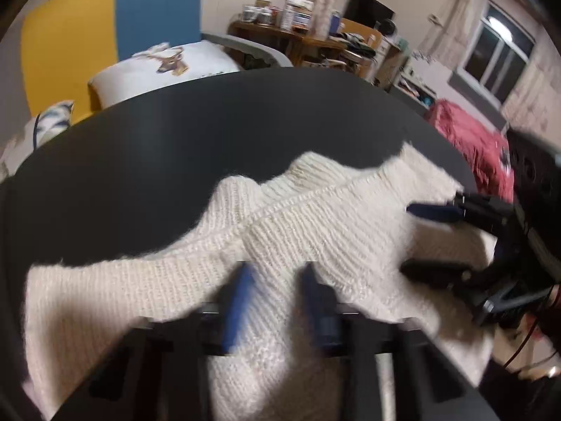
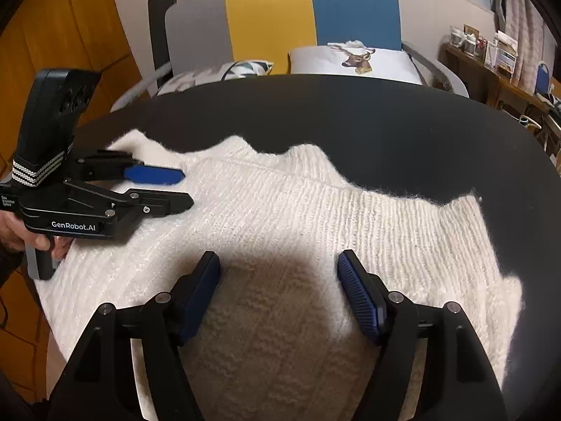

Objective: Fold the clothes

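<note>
Across the lower half of both frames a white knitted sweater (image 2: 315, 217) lies spread over the dark round worktop (image 2: 350, 115), its upper edge wavy and rumpled against the bare surface, one end reaching toward the right of the right wrist view. In that view the right claw (image 2: 278, 280) fills the bottom centre, its blue-padded fingers standing wide apart above the knit with nothing between them. The left claw (image 2: 182, 189) enters from the left edge, held by a hand (image 2: 21, 235), its two fingers parted, hovering over or resting on the cloth; I cannot tell whether any knit is caught there. The left wrist view is blurred, showing that claw's blue pads (image 1: 242, 298) apart with cloth beneath them. Behind the worktop, at the top of the frame, stands a sofa with a deer-print cushion (image 2: 354, 58). The sweater looks partly laid out rather than neatly squared, which would fit either flattening before a fold or tidying a fold already made. Whichever it is, the next move calls for each claw to close on an edge cleanly, pinching the thick knit without bunching it.
</note>
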The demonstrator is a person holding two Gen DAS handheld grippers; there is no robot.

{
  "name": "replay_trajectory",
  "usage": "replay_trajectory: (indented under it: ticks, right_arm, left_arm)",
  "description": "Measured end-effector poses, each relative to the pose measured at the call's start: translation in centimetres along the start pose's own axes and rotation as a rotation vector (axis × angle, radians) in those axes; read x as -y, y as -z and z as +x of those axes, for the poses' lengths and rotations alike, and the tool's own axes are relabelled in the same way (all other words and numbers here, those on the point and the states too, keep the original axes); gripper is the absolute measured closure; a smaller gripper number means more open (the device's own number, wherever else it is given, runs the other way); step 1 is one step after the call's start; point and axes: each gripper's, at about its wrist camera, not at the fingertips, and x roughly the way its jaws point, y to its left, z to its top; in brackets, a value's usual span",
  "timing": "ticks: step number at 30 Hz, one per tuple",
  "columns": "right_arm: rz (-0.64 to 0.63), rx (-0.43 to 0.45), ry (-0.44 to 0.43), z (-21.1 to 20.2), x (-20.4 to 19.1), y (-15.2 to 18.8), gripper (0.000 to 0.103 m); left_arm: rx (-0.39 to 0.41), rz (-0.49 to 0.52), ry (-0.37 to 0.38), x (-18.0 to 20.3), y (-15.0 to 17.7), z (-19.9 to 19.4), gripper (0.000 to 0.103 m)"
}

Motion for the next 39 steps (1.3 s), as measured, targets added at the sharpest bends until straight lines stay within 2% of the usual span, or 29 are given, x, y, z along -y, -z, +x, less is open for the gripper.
replay_trajectory:
  ticks: [4,7,9,10,11,12,14,20,22,25,27,28,29,30,31,33,39]
  right_arm:
    - [-0.009,-0.008,0.006,-0.7,-0.2,-1.1,0.029]
    - [-0.032,0.048,0.063,-1.6,-0.1,-1.8,0.029]
    - [-0.011,0.021,0.070,-1.1,0.6,-1.7,0.029]
    - [0.003,0.018,0.061,-0.6,1.0,-1.2,0.029]
    - [0.016,0.027,0.048,-0.1,1.4,-0.6,0.025]
    - [0.030,0.036,0.035,0.4,1.8,0.1,0.023]
    - [0.046,0.055,0.008,0.1,2.3,0.6,0.023]
    - [0.038,0.040,0.012,-0.5,2.1,0.5,0.020]
    - [0.046,0.020,0.011,-0.7,1.9,0.1,0.020]
    - [0.079,0.006,-0.012,-1.2,1.8,-1.0,0.019]
    - [0.050,-0.016,0.007,-0.5,1.2,-1.2,0.018]
    - [0.032,-0.028,0.019,-0.1,0.8,-1.3,0.017]
    - [0.013,-0.041,0.032,0.4,0.5,-1.4,0.015]
    - [-0.005,-0.053,0.044,0.8,0.1,-1.5,0.012]
    - [-0.024,-0.065,0.057,1.2,-0.2,-1.5,0.005]
    - [-0.019,-0.044,0.043,1.4,0.0,-1.3,0.002]
    - [0.004,0.019,-0.003,1.6,0.9,-0.7,0.001]
  left_arm:
    - [-0.024,-0.017,-0.039,-0.2,-1.9,0.6,0.099]
    - [-0.007,-0.035,-0.087,0.0,-2.7,1.3,0.100]
    - [0.001,-0.067,-0.119,-0.1,-2.8,2.4,0.100]
    - [0.014,-0.088,-0.118,-0.1,-2.7,2.3,0.098]
    - [0.029,-0.112,-0.103,-0.1,-2.6,1.9,0.094]
    - [0.040,-0.128,-0.086,-0.1,-2.4,1.4,0.078]
    - [0.057,-0.129,-0.050,-0.2,-1.7,0.0,0.076]
    - [0.019,-0.016,-0.056,0.2,1.4,-3.5,0.069]
    - [0.003,0.020,-0.061,0.5,2.0,-3.8,0.059]
    - [-0.016,0.063,-0.095,1.4,2.1,-2.9,0.051]
    - [-0.016,0.076,-0.100,2.0,2.1,-1.9,0.050]
    - [-0.015,0.081,-0.101,2.3,2.1,-1.4,0.055]
    - [-0.003,0.041,-0.085,1.9,1.9,-1.2,0.060]
    - [0.013,-0.012,-0.065,1.4,1.6,-1.1,0.070]
    - [0.031,-0.071,-0.057,0.7,1.6,-1.0,0.078]
    - [0.061,-0.156,-0.044,-0.4,1.6,-1.1,0.079]
    - [0.128,-0.254,-0.003,-2.0,2.4,-3.4,0.072]
